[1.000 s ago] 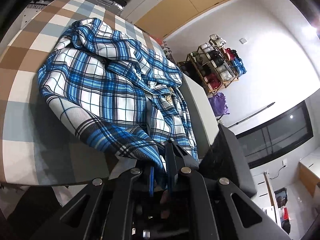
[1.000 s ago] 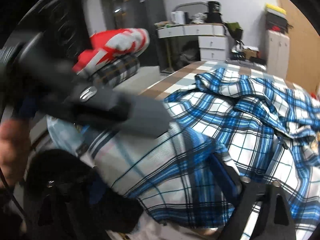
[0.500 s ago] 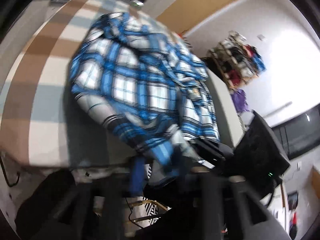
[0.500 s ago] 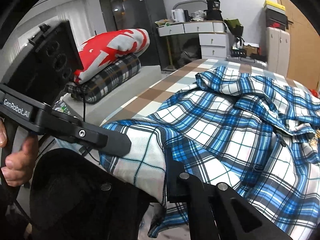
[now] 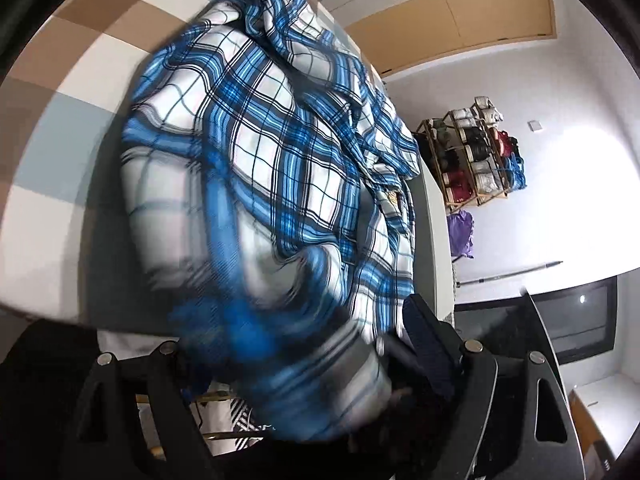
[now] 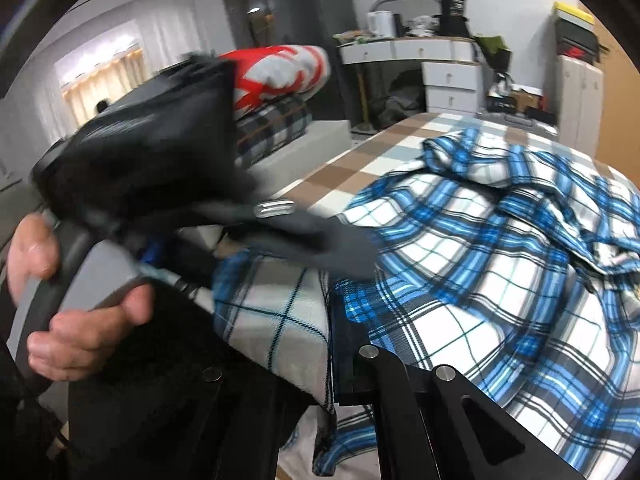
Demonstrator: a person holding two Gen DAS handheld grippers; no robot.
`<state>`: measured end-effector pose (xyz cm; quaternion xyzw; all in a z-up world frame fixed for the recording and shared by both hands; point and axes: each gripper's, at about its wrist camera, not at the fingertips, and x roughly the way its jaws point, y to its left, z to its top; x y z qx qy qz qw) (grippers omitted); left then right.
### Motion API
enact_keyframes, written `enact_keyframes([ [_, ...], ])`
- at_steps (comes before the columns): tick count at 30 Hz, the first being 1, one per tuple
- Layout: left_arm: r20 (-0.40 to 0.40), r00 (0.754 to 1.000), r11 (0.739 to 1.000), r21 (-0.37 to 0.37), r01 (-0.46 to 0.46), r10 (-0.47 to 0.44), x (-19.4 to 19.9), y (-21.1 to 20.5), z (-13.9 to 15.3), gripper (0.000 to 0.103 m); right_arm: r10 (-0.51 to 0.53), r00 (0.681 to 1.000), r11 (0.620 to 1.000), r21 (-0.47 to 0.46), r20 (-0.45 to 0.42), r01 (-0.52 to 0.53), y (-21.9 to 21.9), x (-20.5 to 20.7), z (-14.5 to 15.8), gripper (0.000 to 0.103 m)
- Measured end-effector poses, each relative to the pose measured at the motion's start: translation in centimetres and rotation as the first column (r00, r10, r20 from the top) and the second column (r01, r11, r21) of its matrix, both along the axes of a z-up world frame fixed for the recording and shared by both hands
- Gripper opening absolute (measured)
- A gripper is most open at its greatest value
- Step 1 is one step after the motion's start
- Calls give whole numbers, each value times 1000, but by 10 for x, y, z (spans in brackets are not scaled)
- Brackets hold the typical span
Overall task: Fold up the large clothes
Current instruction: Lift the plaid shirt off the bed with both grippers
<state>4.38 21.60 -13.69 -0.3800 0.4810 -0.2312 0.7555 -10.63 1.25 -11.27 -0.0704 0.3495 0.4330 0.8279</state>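
A large blue, white and black plaid shirt (image 5: 280,152) lies crumpled on a checked brown, white and grey bed cover (image 5: 80,64). My left gripper (image 5: 320,356) stands open at the bed's near edge, with a blurred fold of the shirt bunched between its spread fingers. My right gripper (image 6: 332,340) is shut on the shirt's edge (image 6: 280,312) and holds it lifted at the bed's corner. The shirt also fills the right wrist view (image 6: 500,272). The left gripper's body (image 6: 168,168) and the hand holding it show blurred at the left of that view.
A red and white folded blanket (image 6: 280,72) lies on a dark plaid one on a grey platform beside the bed. White drawers (image 6: 448,80) stand at the back. A shoe rack (image 5: 476,156) and a wooden wardrobe (image 5: 460,8) line the far wall.
My left gripper was shut on the shirt's edge a second ago; its fingers now stand apart, and it has swung fast along the bed's edge. My right gripper has taken hold of the shirt's edge.
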Motion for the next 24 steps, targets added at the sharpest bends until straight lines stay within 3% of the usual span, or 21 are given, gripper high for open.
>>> enact_keyframes([
  [4, 27, 1000, 1000, -3, -14, 14, 1, 0, -2, 80, 19, 1000, 999, -39, 10, -18, 3, -6, -4, 7],
  [6, 37, 999, 1000, -9, -13, 14, 0, 3, -2, 60, 21, 1000, 997, -73, -18, -22, -2, -5, -7, 21],
  [7, 39, 999, 1000, -4, -8, 9, -1, 4, -3, 54, 18, 999, 997, -71, -43, -21, -7, -4, -8, 39],
  [8, 40, 999, 1000, 5, -9, 9, -1, 6, -3, 40, 14, 997, 998, -53, -79, -18, -17, -3, -8, 51],
  [11, 29, 999, 999, 53, 14, -16, -1, 6, -7, 8, 1, 981, 997, 81, -193, 15, -59, -3, -3, 58],
  [15, 45, 998, 997, 68, 31, -34, -3, 4, -6, 3, -32, 950, 959, 257, -311, 116, -138, -15, 13, 62],
  [19, 39, 998, 995, 82, 47, -50, -6, 7, -3, 3, -225, 935, 894, 323, -275, 310, -234, -31, 41, 89],
  [20, 39, 998, 995, 89, 50, -54, -4, 6, -2, 3, -325, 909, 866, 304, -261, 397, -261, -34, 47, 95],
  [22, 41, 997, 994, 94, 62, -66, -4, 6, -2, 3, -468, 842, 804, 266, -268, 531, -302, -33, 49, 96],
  [24, 43, 996, 994, 87, 72, -76, -2, 4, -2, 3, -534, 767, 757, 201, -357, 621, -335, -21, 37, 96],
])
